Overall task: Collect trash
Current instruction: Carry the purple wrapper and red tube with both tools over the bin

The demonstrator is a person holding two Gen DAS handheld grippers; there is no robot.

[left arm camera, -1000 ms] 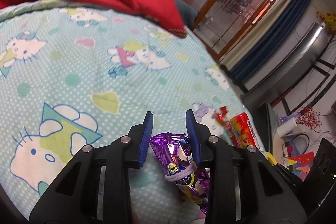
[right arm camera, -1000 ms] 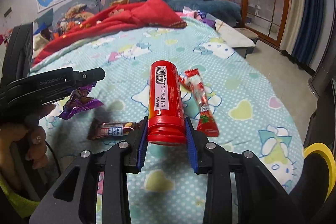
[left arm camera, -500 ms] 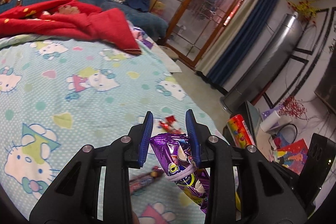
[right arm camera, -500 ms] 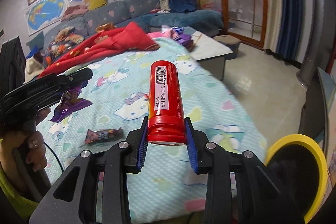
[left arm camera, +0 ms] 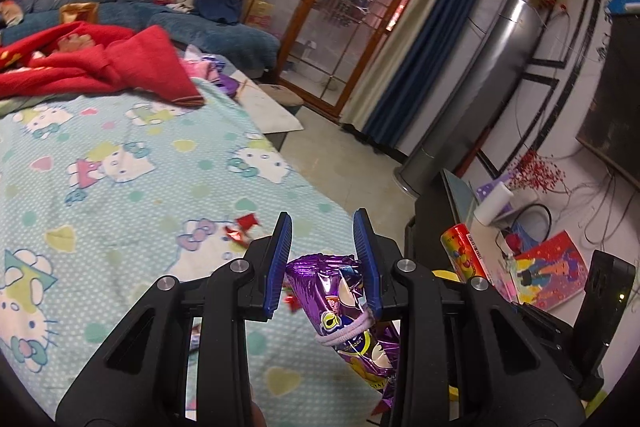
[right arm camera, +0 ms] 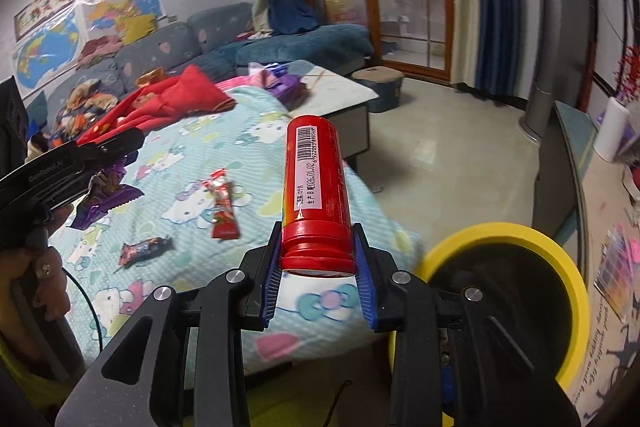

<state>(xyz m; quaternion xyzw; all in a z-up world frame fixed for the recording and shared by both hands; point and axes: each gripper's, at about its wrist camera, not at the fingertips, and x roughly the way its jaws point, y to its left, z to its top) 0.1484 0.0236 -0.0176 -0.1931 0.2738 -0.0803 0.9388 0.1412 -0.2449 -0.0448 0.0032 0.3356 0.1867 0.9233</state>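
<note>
Left wrist view
- Left gripper: lower centre of the frame, jaws set narrow and closed on the purple wrapper, which stands between the blue pads.
- Purple wrapper: crumpled foil snack bag with a pale elastic band around its middle; its lower end hangs past the gripper toward the bottom of the frame.
- Bed: fills the left half of the frame, covered with a light blue cartoon-cat sheet.
- Red wrapper scrap: lies on the sheet, just left of the left pad.
- Red blanket: bunched at the upper left of the bed.
- Red tube: visible at the right of the gripper, lower right of centre.

Right wrist view
- Right gripper: lower centre, jaws narrow and clamped on the cap end of the red tube.
- Red tube: cylindrical can with a barcode label, pointing away from the camera, held above the edge of the bed.
- Yellow-rimmed bin: lower right, just beside the gripper; dark interior.
- Red sachet: lies on the sheet, left of centre.
- Dark candy bar: on the sheet, below and left of the sachet.
- Left gripper: at the left edge, held by a hand, with the purple wrapper in its jaws.
</note>
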